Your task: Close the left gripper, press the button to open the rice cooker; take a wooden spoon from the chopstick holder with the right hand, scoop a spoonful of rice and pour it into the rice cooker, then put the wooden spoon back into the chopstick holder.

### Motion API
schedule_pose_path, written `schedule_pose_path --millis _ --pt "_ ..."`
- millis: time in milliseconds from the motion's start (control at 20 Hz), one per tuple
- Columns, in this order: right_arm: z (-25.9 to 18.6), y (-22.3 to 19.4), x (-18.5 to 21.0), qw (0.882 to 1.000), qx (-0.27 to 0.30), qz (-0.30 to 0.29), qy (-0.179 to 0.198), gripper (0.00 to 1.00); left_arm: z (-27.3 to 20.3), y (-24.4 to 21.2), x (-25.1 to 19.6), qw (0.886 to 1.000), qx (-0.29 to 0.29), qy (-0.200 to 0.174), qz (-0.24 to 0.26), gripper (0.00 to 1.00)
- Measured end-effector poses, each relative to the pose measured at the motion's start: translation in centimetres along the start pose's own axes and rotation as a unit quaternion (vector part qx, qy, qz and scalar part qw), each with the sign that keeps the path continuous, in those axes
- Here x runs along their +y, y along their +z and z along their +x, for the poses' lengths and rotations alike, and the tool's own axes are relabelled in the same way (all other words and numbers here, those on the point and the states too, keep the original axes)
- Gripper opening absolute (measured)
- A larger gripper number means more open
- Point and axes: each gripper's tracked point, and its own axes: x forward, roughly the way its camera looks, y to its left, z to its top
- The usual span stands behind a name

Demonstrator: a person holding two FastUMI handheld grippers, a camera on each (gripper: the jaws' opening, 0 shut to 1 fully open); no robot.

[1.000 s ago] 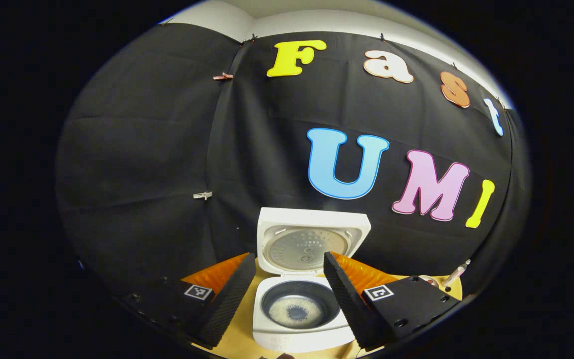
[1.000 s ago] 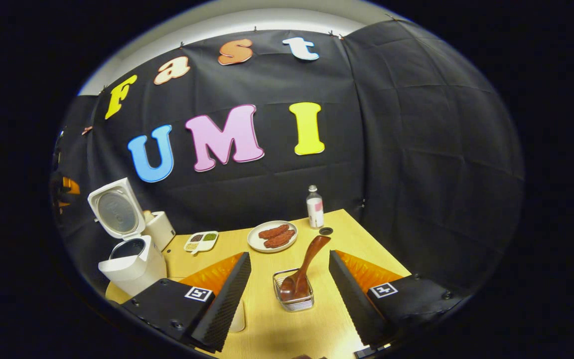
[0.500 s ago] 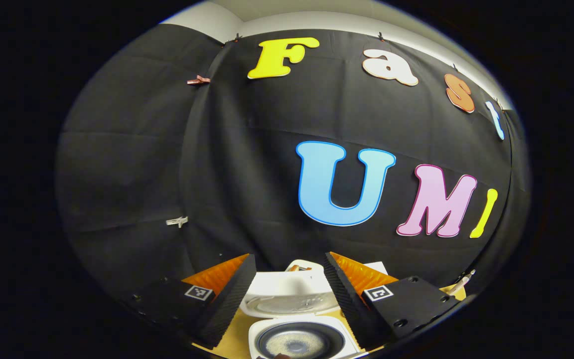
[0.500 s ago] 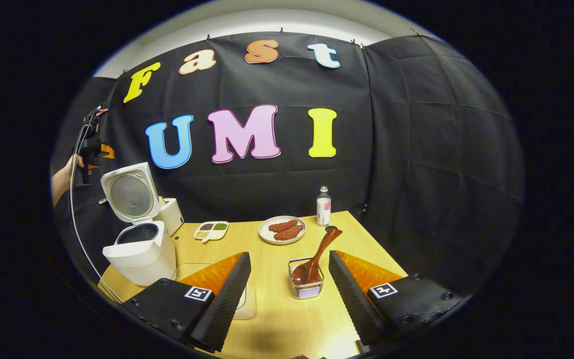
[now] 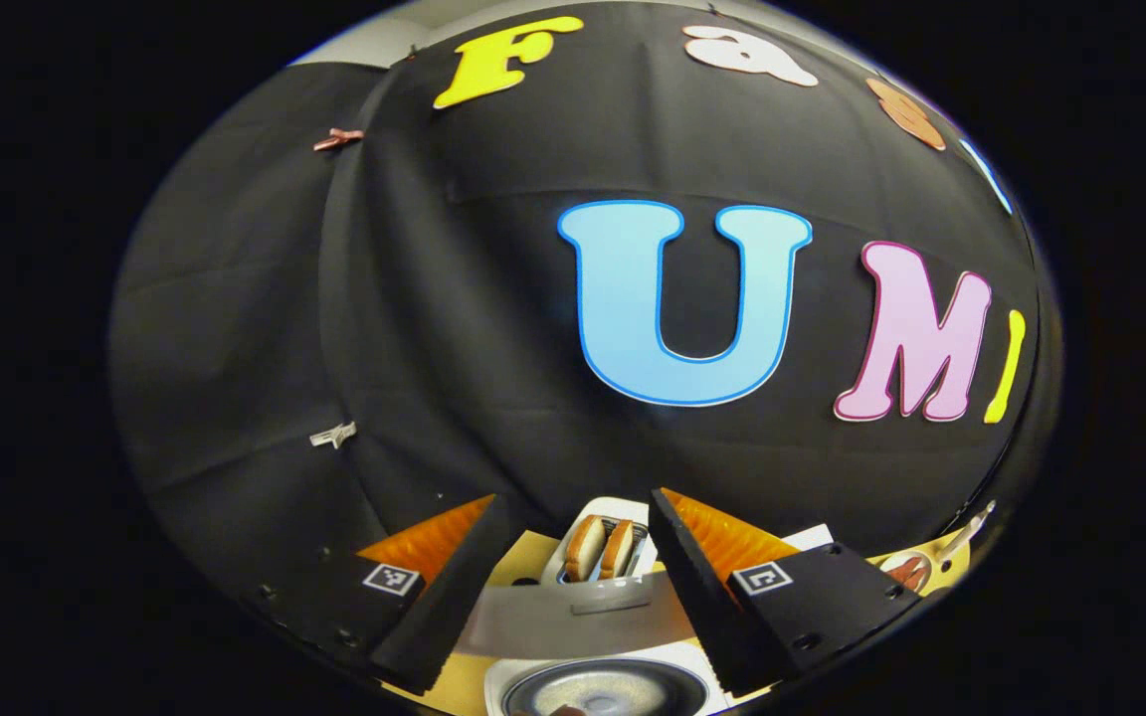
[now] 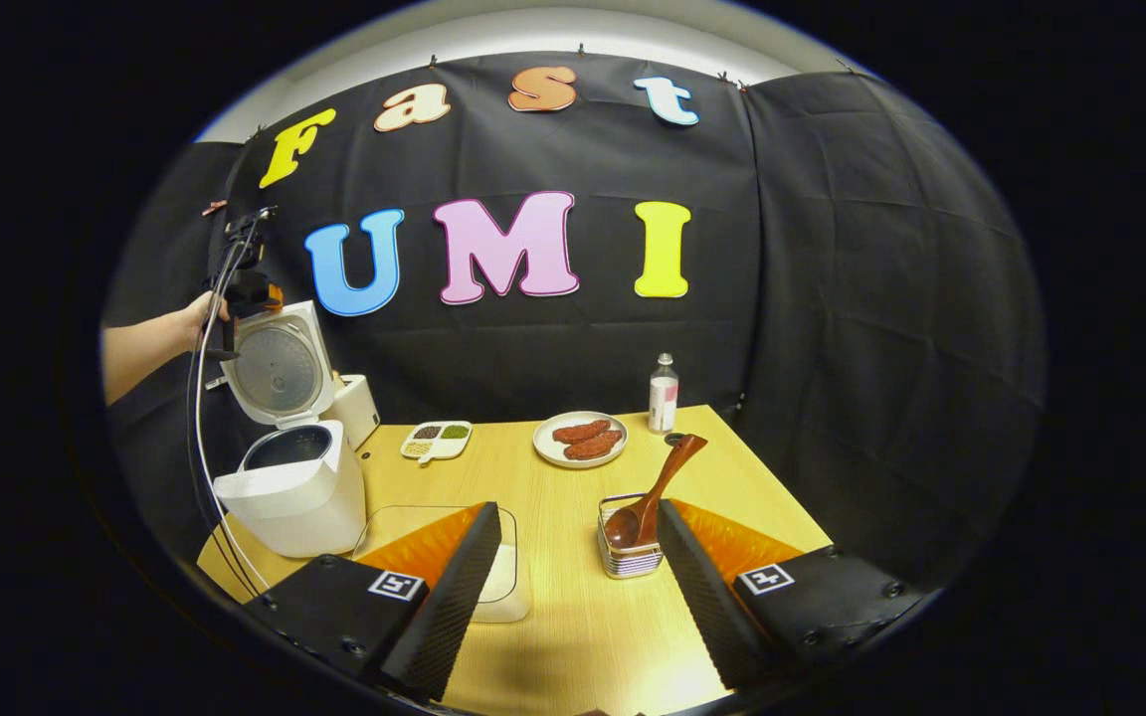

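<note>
Now wooden spoon [image 6: 655, 490] seen stood in chopstick holder [image 6: 630, 553], rice cooker [image 6: 289, 483] at 9 o'clock, lid raised; right gripper [image 6: 573, 582] and left gripper [image 5: 573, 582] held spread, empty.

A booth hung with creased black cloth [image 6: 832, 298] on its back and side walls, the two panels meeting at a corner seam. Small clips [image 5: 333, 435] pin the cloth. Above it runs a strip of pale wall [image 6: 493, 30], evenly lit. A light wooden tabletop [image 6: 573, 617] spreads ahead of and beneath the right tongs [image 6: 573, 597], reaching the cloth.
</note>
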Motion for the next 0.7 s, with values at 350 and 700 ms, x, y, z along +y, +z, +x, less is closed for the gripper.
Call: schedule_pose_path --millis 350,700 --pt "1.8 -0.8 0.6 1.000 0.012 0.000 0.026 0.98 -4.2 -3.2 -1.2 0.997 0.066 -0.018 -0.028 0.99" --pt "2.7 -1.4 1.1 0.998 0.026 -0.010 0.061 0.98 -9.8 -9.2 -2.8 0.995 0.102 -0.016 -0.002 0.98"
